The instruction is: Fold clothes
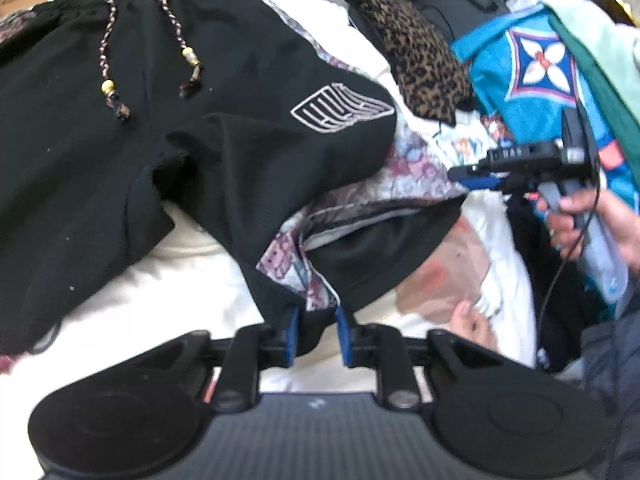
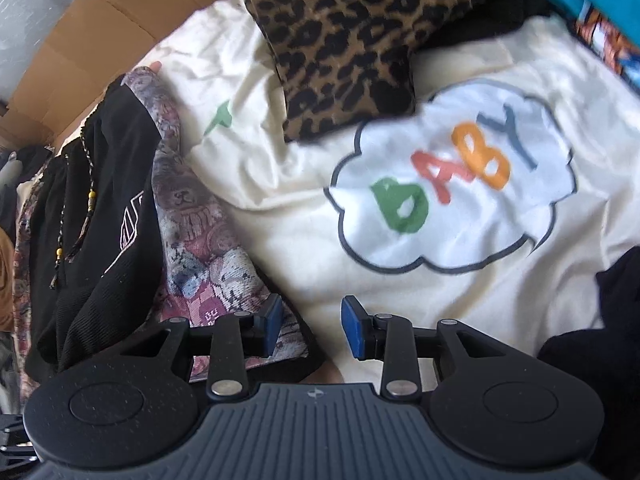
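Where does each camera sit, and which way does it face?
Left wrist: on the left tool, facing along its fingers at the black shorts, hem pinched; the right hand shows.
Right wrist: on the right tool, open, facing the cream BABY shirt; no hand shows.
Shared: the shorts, the leopard cloth.
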Motion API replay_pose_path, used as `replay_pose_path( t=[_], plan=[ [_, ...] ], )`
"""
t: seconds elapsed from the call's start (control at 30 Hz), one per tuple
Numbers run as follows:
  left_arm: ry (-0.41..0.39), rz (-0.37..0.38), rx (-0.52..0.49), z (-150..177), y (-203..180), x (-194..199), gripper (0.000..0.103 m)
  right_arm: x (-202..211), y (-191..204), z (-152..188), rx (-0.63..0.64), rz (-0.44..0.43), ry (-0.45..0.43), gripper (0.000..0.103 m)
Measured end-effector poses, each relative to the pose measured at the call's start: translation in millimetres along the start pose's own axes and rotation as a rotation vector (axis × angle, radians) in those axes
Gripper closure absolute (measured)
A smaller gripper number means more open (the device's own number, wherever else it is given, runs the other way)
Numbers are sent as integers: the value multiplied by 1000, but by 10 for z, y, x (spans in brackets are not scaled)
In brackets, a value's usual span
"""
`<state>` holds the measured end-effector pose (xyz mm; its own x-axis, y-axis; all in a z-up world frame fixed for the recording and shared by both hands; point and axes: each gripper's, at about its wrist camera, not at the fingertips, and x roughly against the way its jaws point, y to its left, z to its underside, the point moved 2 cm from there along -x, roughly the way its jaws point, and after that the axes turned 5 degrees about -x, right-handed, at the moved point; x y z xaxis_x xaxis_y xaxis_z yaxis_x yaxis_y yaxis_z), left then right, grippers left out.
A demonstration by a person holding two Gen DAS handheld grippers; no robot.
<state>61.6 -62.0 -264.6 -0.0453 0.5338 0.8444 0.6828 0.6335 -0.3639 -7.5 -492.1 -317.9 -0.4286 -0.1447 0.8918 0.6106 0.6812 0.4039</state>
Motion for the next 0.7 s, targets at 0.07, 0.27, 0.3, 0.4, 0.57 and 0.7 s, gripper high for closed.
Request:
replay_pose_path(
  t=[0.07,0.27,0.3,0.4,0.57,0.7],
  plan=[
    [-5,-37,-18,28,1,26,99,-6,-11,15,-6,-26,10,63],
    [-92,-193,43,102,139,355,100,59,-105,59,-88,-74,-1,63],
    [-105,-218,61,118,171,402,100,55,-110,59,-93,-77,2,63],
    [-111,-276,94,164,217,434,100,27,-88,64,-85,-78,18,63],
    [-91,-290,73,176,150,330,99,91,59,110,-24,-110,6,63],
    [-86,-286,8,207,87,311,99,145,266,201,135,-71,-12,63]
  ],
)
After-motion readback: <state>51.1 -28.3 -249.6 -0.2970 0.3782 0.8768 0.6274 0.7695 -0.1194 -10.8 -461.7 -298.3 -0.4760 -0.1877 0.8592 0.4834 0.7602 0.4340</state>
